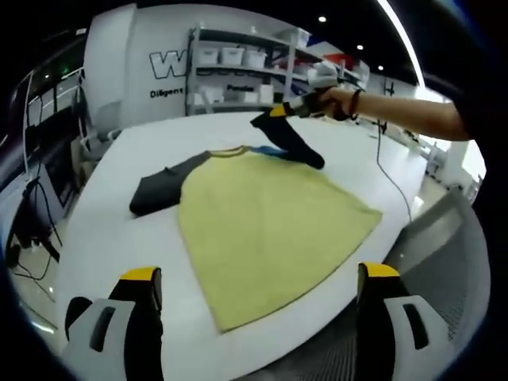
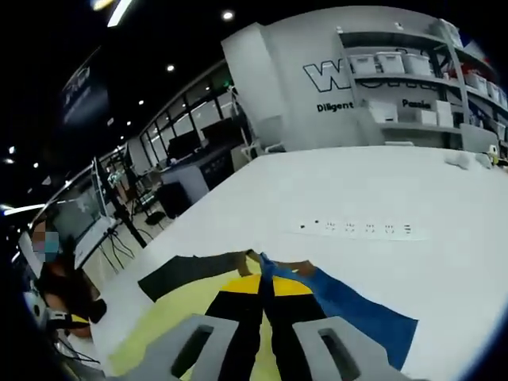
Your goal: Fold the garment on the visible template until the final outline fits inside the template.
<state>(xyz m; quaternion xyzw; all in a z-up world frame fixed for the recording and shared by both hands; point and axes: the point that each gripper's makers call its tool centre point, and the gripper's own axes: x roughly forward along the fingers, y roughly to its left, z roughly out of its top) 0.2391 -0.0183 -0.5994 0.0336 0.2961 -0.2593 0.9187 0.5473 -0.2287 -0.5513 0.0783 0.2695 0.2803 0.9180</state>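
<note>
Yellow garment (image 1: pixel 270 230) lies flat on the white table (image 1: pixel 103 238), dark left sleeve (image 1: pixel 159 189) spread out; right claw (image 1: pixel 274 113) pinched closed on the dark right sleeve (image 1: pixel 290 141), lifting it; left claw (image 1: pixel 258 290) gapes wide, holding nothing.

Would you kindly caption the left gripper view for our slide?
Right gripper lifts a dark sleeve off the yellow shirt spread on the white table.
</note>
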